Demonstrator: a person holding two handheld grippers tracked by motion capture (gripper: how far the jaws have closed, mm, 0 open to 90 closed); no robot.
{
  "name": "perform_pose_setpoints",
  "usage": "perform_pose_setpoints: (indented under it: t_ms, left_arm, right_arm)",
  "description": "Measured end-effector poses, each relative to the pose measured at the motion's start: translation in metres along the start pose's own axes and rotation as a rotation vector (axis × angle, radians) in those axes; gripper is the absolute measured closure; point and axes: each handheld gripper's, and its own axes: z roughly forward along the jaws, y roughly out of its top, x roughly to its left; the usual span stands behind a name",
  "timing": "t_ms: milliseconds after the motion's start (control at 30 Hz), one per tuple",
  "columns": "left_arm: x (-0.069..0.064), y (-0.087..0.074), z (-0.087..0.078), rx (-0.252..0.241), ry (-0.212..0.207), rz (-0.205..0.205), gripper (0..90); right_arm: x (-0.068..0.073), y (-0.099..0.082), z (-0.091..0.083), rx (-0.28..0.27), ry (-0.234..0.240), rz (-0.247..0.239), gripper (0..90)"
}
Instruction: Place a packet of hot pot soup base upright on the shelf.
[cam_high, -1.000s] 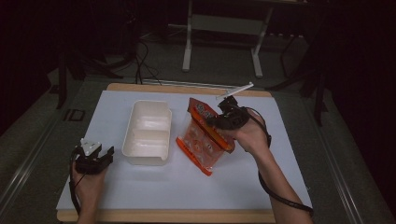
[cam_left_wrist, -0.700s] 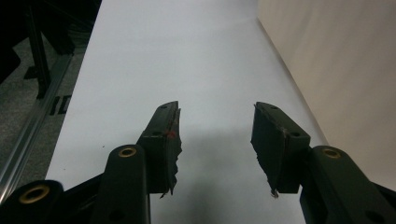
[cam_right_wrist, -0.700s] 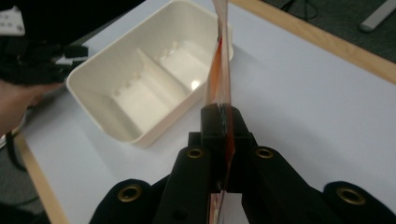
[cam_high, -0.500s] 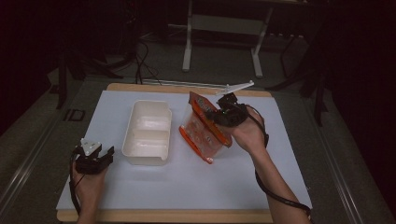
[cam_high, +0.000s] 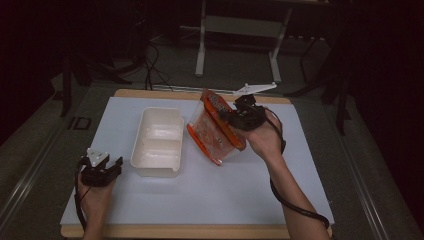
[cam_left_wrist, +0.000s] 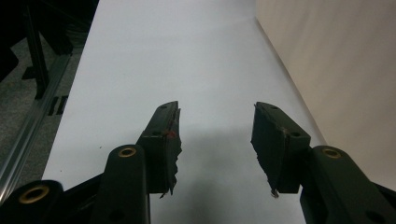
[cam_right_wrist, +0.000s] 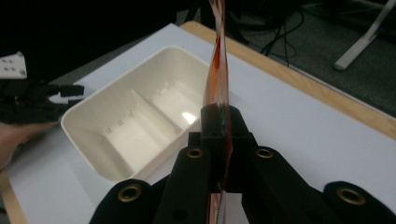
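Gripping orange bag (cam_high: 215, 128) w/ right tool (cam_high: 231, 118), beside white container (cam_high: 156, 142)

The right tool (cam_high: 231, 119) holds an orange bag (cam_high: 215, 129) tilted just beside the white container (cam_high: 157, 142).

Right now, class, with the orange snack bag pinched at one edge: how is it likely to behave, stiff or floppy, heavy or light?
The orange snack bag probably flexes: its film twists above the right hand-held gripper. It seems light, hanging tilted from one pinch. It may swing or sag near the white container.
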Motion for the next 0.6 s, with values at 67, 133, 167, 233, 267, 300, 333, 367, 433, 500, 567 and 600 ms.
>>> perform_pose_setpoints:
  t_ms: [67,133,167,233,267,300,333,367,433,500,567,600]
  left_arm:
    - [0.0,0.0,0.0,0.0,0.0,0.0,51.9]
    - [0.0,0.0,0.0,0.0,0.0,-0.001,51.9]
    - [0.0,0.0,0.0,0.0,-0.001,-0.001,51.9]
    - [0.0,0.0,0.0,0.002,0.0,0.0,51.9]
    - [0.0,0.0,0.0,0.001,-0.001,0.0,51.9]
    - [0.0,0.0,0.0,0.001,-0.001,0.0,51.9]
    - [0.0,0.0,0.0,0.0,-0.001,0.0,51.9]
    - [0.0,0.0,0.0,0.0,-0.001,0.0,51.9]
    - [0.0,0.0,0.0,-0.001,-0.001,0.0,51.9]
    - [0.0,0.0,0.0,-0.002,0.0,-0.001,51.9]
    - [0.0,0.0,0.0,0.0,0.0,0.001,51.9]
    - [0.0,0.0,0.0,0.0,-0.001,0.001,51.9]
  right_arm:
    - [0.002,0.004,0.0,-0.02,-0.004,-0.019,90.0]
    - [0.002,0.004,0.0,-0.021,-0.007,-0.019,90.0]
    - [0.003,0.006,0.0,-0.023,-0.008,-0.022,90.0]
    - [0.003,0.008,0.0,-0.029,-0.009,-0.023,90.0]
    - [0.003,0.008,0.0,-0.031,-0.008,-0.024,90.0]
    - [0.003,0.009,0.0,-0.034,-0.008,-0.021,90.0]
    - [0.003,0.011,0.0,-0.041,-0.004,-0.022,90.0]
    - [0.003,0.011,0.0,-0.041,-0.004,-0.022,90.0]
    - [0.004,0.012,0.001,-0.044,-0.003,-0.022,90.0]
    - [0.005,0.014,0.001,-0.048,-0.008,-0.03,90.0]
    - [0.006,0.016,0.001,-0.05,-0.008,-0.032,90.0]
    - [0.006,0.016,0.001,-0.054,-0.01,-0.035,90.0]
